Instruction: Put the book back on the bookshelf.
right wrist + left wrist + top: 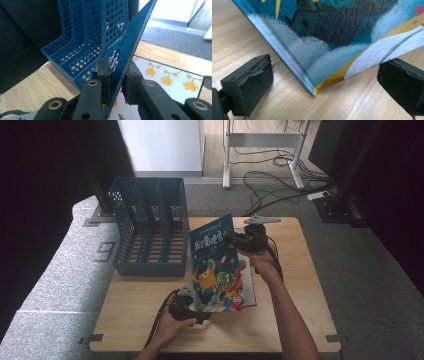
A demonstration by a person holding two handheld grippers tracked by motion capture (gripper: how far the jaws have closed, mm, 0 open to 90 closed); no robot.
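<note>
R tongs [115,75] clamped on book [220,265] cover, lifting it w/ rack [150,227] just beside. L tongs [324,82] apart, straddling book corner on surface [280,320].

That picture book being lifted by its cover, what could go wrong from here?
The right gripper pinches only the front cover, so the cover could bend or slip free and drop shut. The left gripper stands open around the book's lower corner without holding it, so the book might slide on the table. The blue file rack stands close beside it; a swing could knock it.
</note>
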